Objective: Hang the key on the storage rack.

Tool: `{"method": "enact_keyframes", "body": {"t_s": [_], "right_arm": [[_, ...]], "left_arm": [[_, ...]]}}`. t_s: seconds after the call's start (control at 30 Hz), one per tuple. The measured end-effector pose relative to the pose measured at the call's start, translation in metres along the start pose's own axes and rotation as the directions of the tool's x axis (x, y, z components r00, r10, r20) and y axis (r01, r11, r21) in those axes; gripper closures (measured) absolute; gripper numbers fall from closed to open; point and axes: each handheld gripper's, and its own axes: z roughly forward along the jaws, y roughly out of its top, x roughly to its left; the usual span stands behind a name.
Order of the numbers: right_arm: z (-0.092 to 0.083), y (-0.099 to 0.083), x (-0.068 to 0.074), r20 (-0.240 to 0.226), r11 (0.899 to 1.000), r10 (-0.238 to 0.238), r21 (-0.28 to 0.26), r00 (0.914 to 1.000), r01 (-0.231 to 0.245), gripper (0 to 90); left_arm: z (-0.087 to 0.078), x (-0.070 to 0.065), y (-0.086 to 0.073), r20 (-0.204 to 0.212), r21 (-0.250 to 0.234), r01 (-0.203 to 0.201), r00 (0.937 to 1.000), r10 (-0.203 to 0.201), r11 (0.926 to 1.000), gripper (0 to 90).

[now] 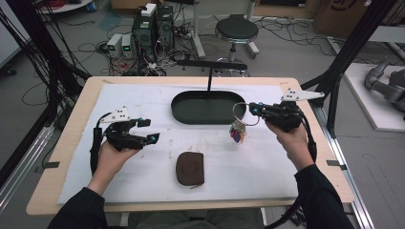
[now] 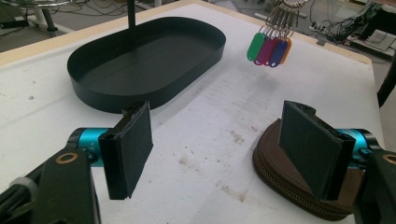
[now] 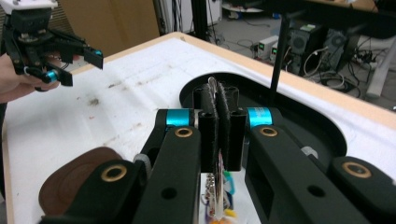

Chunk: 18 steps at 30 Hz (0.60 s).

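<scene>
Two grippers worked over the white-covered surface point(image 1: 143, 102), and the step in hand looked like carrying a bunch of keys to the hook stand. Largest on the surface was the black oval tray point(image 1: 184, 112) at twelve o'clock, a thin post point(image 1: 209, 81) rising from it to a crossbar point(image 1: 211, 64). At six o'clock lay a brown zipped pouch point(image 1: 190, 168). The key ring point(image 1: 240, 113) hung in the air just past the tray's three o'clock end, its coloured tags point(image 2: 269, 49) dangling free below it, clear of the surface.

The right gripper point(image 1: 256, 110) at three o'clock had its jaws clenched on the ring, which stood edge-on between the pads in the right gripper view. The left gripper point(image 1: 148, 130) at nine o'clock hovered with jaws spread wide and nothing between them, the pouch just beside one pad.

To do this well, I judged the ring should be kept upright and lifted higher than the crossbar before travelling toward eleven o'clock, slowly enough that the tags did not swing. The open loop, not the tags, should meet the bar's tip. The left gripper was best kept clear of that path.
</scene>
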Motion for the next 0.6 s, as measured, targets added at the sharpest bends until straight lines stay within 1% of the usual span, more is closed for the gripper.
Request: {"method": "enact_keyframes", "body": {"t_s": [0.2,0.27,0.33,0.4,0.53,0.6], "right_arm": [[0.001,0.016,-0.006,0.001,0.999,-0.033,-0.028,0.9995,0.033,88.3],[0.003,0.024,-0.010,0.005,0.999,-0.044,-0.027,0.9990,0.045,88.4],[0.004,0.025,-0.011,0.009,0.998,-0.052,-0.030,0.9986,0.052,88.4],[0.006,0.032,-0.016,0.021,0.998,-0.055,-0.039,0.9983,0.056,88.3],[0.009,0.036,-0.020,0.026,0.998,-0.050,-0.043,0.9984,0.051,88.3],[0.014,0.042,-0.025,0.037,0.998,-0.053,-0.043,0.9979,0.055,88.4]], "left_arm": [[-0.002,0.001,-0.004,-0.004,0.003,0.002,1.0000,-0.002,1.0000,26.0],[-0.003,0.001,-0.006,-0.005,0.005,-0.003,1.0000,0.003,1.0000,26.0],[-0.004,0.002,-0.007,-0.008,0.005,-0.001,1.0000,0.001,1.0000,26.0],[-0.004,0.003,-0.008,-0.010,0.007,0.002,1.0000,-0.002,1.0000,26.1],[-0.003,0.004,-0.008,-0.010,0.009,0.001,1.0000,-0.001,1.0000,26.1],[-0.002,0.003,-0.009,-0.008,0.010,0.003,1.0000,-0.003,1.0000,26.1]]}}
